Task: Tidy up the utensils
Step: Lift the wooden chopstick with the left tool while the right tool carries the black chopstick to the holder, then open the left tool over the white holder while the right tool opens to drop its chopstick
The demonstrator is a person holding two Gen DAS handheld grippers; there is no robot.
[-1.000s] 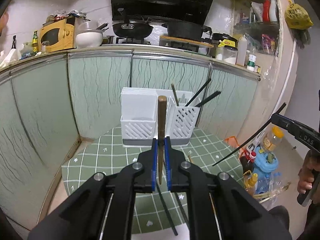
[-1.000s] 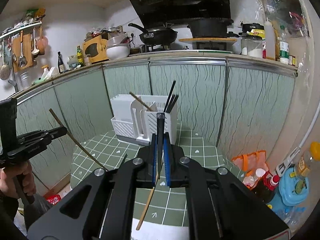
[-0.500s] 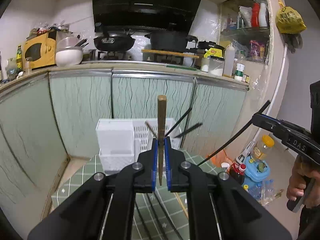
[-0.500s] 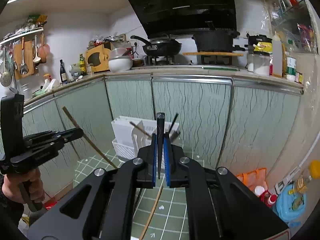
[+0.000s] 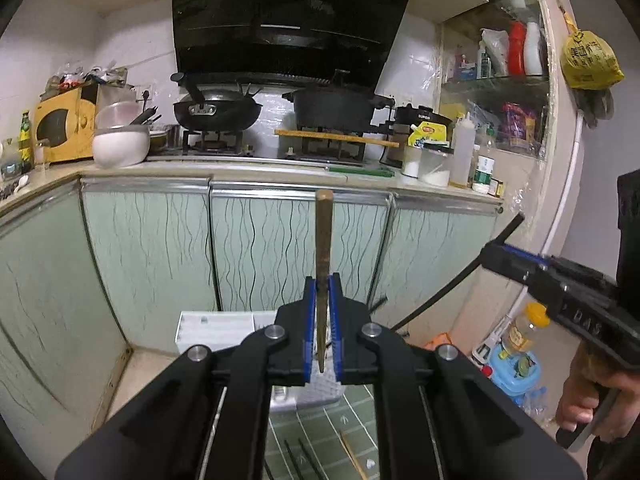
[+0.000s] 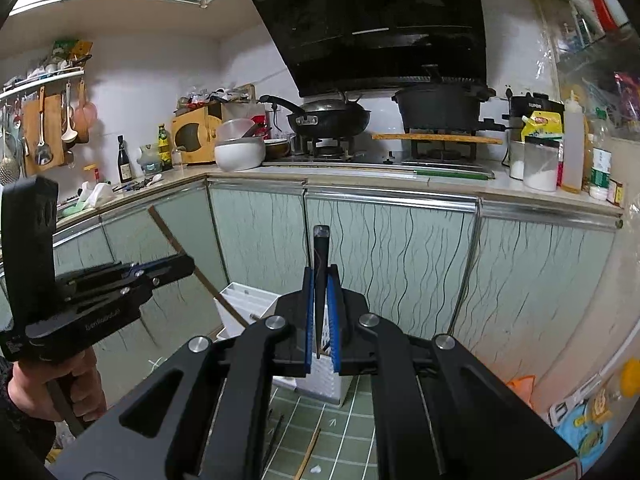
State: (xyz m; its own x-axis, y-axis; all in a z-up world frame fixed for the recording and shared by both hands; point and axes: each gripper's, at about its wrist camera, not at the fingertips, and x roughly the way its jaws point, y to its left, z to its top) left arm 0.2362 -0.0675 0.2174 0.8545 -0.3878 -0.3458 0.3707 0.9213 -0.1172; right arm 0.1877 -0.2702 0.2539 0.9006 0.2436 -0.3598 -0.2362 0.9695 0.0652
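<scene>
My left gripper (image 5: 322, 312) is shut on a brown wooden chopstick (image 5: 323, 236) that stands upright between its blue pads. My right gripper (image 6: 321, 304) is shut on a black chopstick (image 6: 320, 256), also upright. The white utensil holder (image 5: 216, 330) sits low in the left wrist view, mostly hidden behind the gripper; it also shows in the right wrist view (image 6: 244, 306). Both grippers are raised above the holder. The right gripper shows at the right in the left wrist view (image 5: 500, 254), and the left gripper at the left in the right wrist view (image 6: 176, 268).
Loose chopsticks (image 5: 352, 454) lie on the green tiled tabletop (image 6: 352, 420) below. Green cabinet doors (image 5: 260, 248) stand behind the holder. A stove with a wok (image 5: 216, 110) and pot is on the counter above. Bottles and a blue container (image 5: 516, 368) sit on the floor at right.
Both grippers have risen and tilted up with their chopsticks. The holder and tabletop have dropped toward the bottom of both views.
</scene>
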